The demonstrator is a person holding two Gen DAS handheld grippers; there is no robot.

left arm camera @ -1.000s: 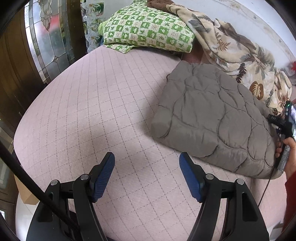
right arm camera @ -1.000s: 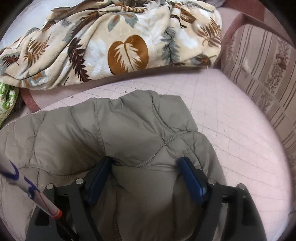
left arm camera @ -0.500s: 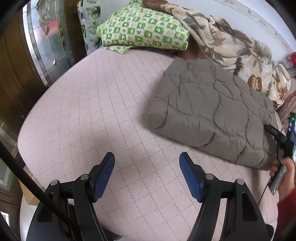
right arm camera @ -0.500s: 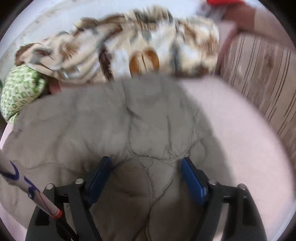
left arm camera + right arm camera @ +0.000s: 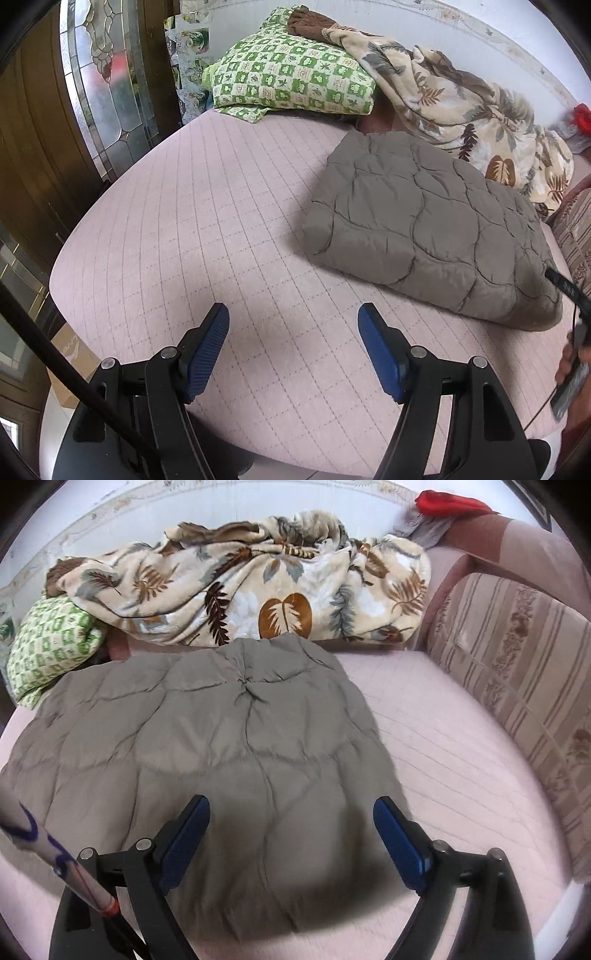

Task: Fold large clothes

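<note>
A grey-brown quilted puffer jacket (image 5: pixel 424 221) lies folded into a thick rectangle on the pink quilted bed (image 5: pixel 207 236). It fills the middle of the right wrist view (image 5: pixel 221 753). My left gripper (image 5: pixel 293 321) is open and empty above bare bed, left of and apart from the jacket. My right gripper (image 5: pixel 291 812) is open and empty, raised above the jacket's near edge, touching nothing.
A leaf-print blanket (image 5: pixel 258 590) is bunched along the back wall, beside a green checked pillow (image 5: pixel 291 81). A striped cushion (image 5: pixel 517 664) stands at the right. A glass-panelled wooden door (image 5: pixel 107 81) and a cardboard box (image 5: pixel 70 362) are left of the bed.
My right gripper has let go of the jacket's edge and pulled back and up; the jacket now lies flat. My left gripper has drawn back slightly, still open.
</note>
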